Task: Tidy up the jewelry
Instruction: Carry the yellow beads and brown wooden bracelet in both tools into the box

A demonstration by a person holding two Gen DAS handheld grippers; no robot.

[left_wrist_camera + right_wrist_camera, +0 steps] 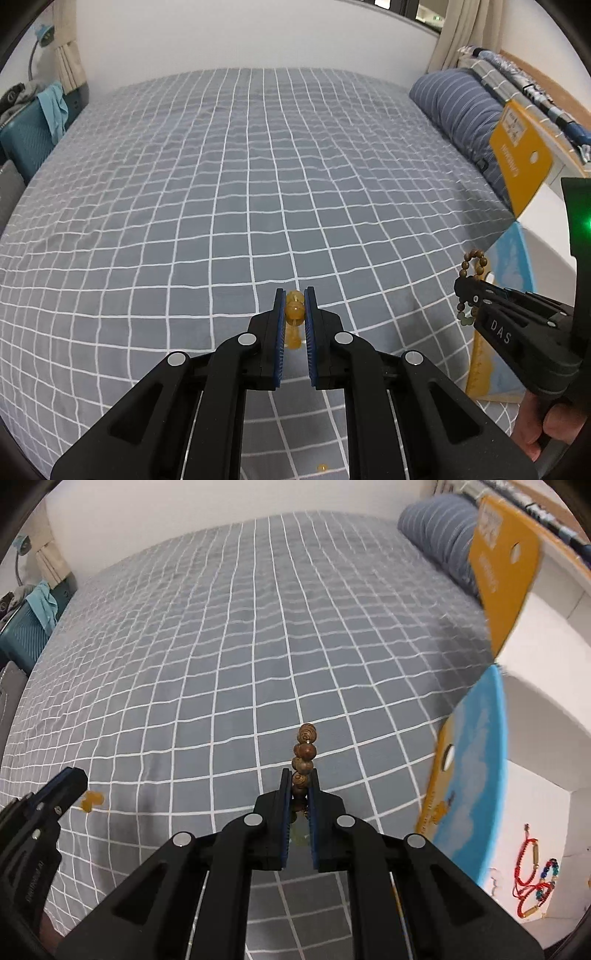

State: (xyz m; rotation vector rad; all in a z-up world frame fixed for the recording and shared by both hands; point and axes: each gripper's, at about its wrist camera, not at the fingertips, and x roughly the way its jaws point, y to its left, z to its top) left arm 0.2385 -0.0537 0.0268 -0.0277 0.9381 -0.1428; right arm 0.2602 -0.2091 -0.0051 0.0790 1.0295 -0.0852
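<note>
Red cord bracelets (528, 875) in white box (546, 709), right wrist view only.

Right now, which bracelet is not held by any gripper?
The red cord bracelet with coloured beads, lying in the white box. The amber bracelet is in the left gripper, the brown wooden bracelet in the right gripper.

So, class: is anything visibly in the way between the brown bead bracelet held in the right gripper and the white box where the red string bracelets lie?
Yes. The brown bead bracelet is clamped in the right gripper. Between it and the white box holding the red string bracelets stands a tilted blue and yellow card, leaning against the box's near side.
</note>
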